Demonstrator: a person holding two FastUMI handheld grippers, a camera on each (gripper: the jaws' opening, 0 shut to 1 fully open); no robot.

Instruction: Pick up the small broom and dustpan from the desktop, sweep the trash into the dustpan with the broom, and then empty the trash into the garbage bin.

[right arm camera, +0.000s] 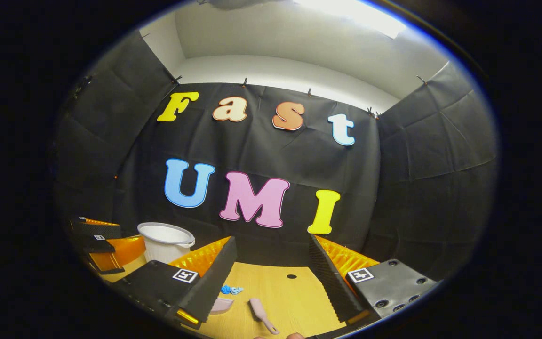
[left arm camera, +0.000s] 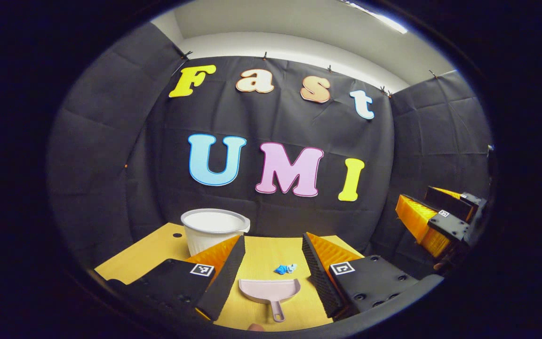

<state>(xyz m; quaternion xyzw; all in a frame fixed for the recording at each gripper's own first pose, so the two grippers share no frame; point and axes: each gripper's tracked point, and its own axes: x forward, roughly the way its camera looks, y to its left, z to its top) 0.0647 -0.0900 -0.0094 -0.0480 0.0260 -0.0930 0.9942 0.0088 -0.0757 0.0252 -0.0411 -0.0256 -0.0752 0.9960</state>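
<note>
- Jaws on my left gripper (left arm camera: 271, 263) stand wide above the pale pink plastic dustpan (left arm camera: 269, 291), nothing held.
- My right gripper (right arm camera: 271, 273) gapes wide over the small pink broom (right arm camera: 261, 314).

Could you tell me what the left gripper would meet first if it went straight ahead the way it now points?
Probably the dustpan on the desk: it lies between the open left gripper's fingers, handle nearest. The blue trash lies just beyond. Depth is hard to judge.
</note>
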